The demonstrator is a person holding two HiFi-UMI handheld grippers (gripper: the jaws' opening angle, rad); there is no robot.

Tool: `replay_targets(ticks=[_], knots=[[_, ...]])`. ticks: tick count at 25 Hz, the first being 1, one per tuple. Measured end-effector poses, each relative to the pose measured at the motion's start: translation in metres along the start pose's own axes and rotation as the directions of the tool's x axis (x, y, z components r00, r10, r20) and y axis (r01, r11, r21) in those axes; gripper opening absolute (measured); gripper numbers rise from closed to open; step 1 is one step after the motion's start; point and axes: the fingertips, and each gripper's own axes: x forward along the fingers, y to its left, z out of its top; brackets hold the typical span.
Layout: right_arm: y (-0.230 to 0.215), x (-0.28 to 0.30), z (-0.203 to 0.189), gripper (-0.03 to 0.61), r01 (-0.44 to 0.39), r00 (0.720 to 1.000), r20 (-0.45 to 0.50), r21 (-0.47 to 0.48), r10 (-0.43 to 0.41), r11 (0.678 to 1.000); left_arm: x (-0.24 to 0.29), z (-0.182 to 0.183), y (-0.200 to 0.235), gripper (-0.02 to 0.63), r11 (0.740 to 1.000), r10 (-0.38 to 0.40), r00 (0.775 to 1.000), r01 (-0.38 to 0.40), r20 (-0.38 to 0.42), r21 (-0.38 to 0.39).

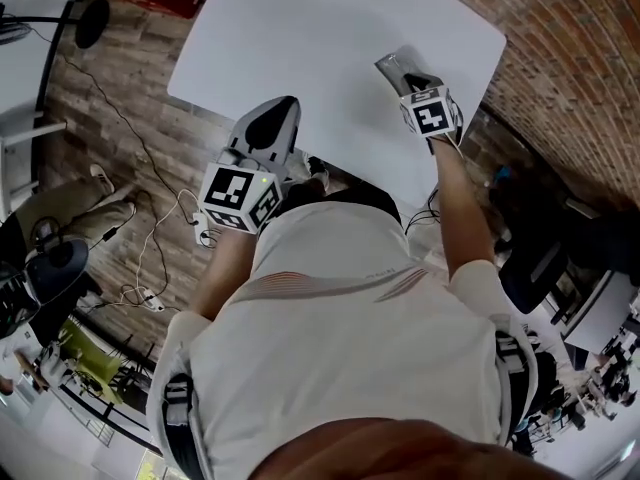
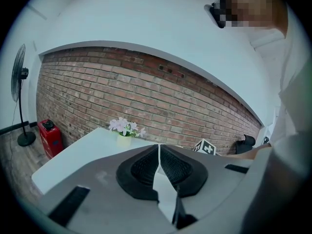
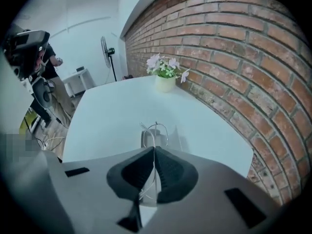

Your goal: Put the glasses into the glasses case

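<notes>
Table (image 1: 330, 38) fills the head view from 11 to 1 o'clock. The right hand-held gripper (image 1: 395, 68) reaches over it at 1 o'clock and the left hand-held gripper (image 1: 272, 118) hangs by its near edge at 11 o'clock. From this height neither the glasses nor the glasses case can be made out. In the left gripper view, the left hand-held gripper (image 2: 159, 146) has its pads drawn together with nothing between them. Beyond them lies the white table with a pot of flowers (image 2: 126, 126) at 11 o'clock, in front of a brick wall (image 2: 146, 87). In the right gripper view, the right hand-held gripper (image 3: 153, 149) is closed on the glasses (image 3: 156, 130). A thin wire rim loops out past the tips at 12 o'clock, above the table, and more wire runs down between the pads. No case shows here either. The frame looks very light, springy and easily bent, and the lenses are likely to be slick and easily scratched. A gentle pinch on the metal at the bridge or a hinge seems safer than one on the glass. The empty left gripper seems best placed to steady the case.
</notes>
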Motion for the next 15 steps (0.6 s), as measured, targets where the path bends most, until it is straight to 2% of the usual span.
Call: replay_targets(ticks=[4,6,7,11,15], knots=[[0.000,0.011,-0.003,0.069,0.001,1.000,-0.027,-0.007,-0.001,1.000,0.002,-0.004,0.007,0.023,1.000,0.001,1.000,-0.001,-0.011,-0.021],[0.003,0.008,0.001,0.137,-0.017,1.000,-0.009,0.006,0.017,1.000,0.002,-0.005,0.008,0.023,1.000,-0.001,1.000,0.001,-0.016,-0.023],[0.002,0.003,0.005,0.148,-0.017,1.000,0.009,0.013,0.017,1.000,0.002,-0.005,0.007,0.023,1.000,-0.004,1.000,0.004,-0.016,-0.023],[-0.008,-0.038,0.034,0.133,0.028,0.989,0.144,0.058,-0.036,0.998,0.005,-0.001,0.003,0.023,0.999,-0.030,1.000,0.029,-0.008,-0.026],[-0.016,-0.103,0.063,0.061,0.074,0.942,0.316,0.126,-0.111,0.989,0.007,0.005,-0.006,0.023,0.998,-0.063,0.998,0.063,0.009,-0.010]])
